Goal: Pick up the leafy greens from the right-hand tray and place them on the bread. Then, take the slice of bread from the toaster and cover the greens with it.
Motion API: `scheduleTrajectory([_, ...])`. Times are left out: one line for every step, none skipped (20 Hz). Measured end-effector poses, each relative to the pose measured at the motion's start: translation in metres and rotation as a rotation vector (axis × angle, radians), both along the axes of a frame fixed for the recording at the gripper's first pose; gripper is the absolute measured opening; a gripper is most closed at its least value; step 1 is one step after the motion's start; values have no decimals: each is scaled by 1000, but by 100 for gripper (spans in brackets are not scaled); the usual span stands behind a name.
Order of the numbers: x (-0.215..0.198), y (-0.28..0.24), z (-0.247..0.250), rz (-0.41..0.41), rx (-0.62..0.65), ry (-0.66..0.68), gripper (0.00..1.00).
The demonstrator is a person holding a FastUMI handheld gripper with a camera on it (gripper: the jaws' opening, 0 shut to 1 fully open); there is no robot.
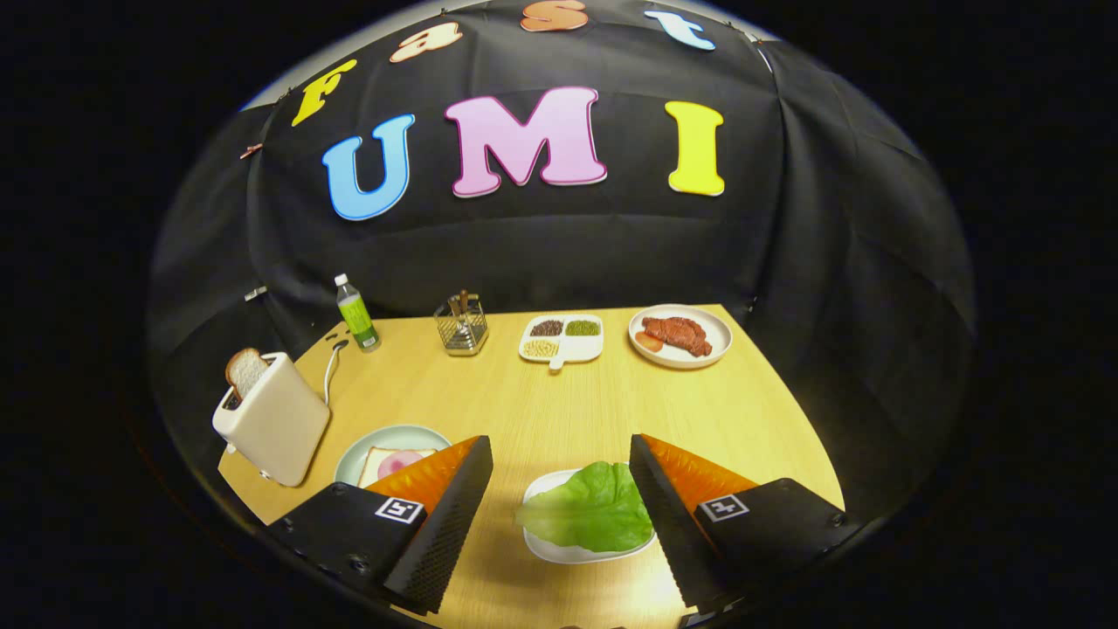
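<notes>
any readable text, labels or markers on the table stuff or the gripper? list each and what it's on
Bottle: green label, print too small to read.
Gripper, open over the leafy greens: a square black-and-white coded marker on each finger housing, a pattern, no words.
Toaster, plates and divided tray: no writing visible.
No readable words or numbers on any table item.

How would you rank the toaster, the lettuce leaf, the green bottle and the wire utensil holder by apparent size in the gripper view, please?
1. Toaster
2. Lettuce leaf, between the open gripper fingers; its nearness inflates it
3. Green bottle and wire utensil holder: too alike to separate
</notes>
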State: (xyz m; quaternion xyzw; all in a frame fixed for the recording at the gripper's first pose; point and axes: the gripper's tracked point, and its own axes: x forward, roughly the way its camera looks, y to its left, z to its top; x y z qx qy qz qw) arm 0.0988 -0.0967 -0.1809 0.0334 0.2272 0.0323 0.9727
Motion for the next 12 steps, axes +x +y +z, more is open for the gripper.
scheduleTrajectory([2,-4,-14,13,-5,26,98])
scheduleTrajectory([4,-8,-29,23,-15,55,99])
scheduleTrajectory([7,-12,-44,33,-22,83,99])
scheduleTrajectory([7,-16,-58,41,-30,116,99])
scheduleTrajectory([8,-18,-72,48,-37,139,98])
scheduleTrajectory([9,-20,-84,54,-47,160,98])
scheduleTrajectory([9,-21,-97,62,-56,180,98])
scheduleTrajectory([10,-21,-106,68,-61,194,98])
scheduleTrajectory([11,-20,-114,76,-62,203,98])
scheduleTrajectory([13,-19,-119,80,-69,203,98])
scheduleTrajectory([15,-18,-126,88,-80,203,98])
scheduleTrajectory([16,-18,-133,96,-94,214,98])
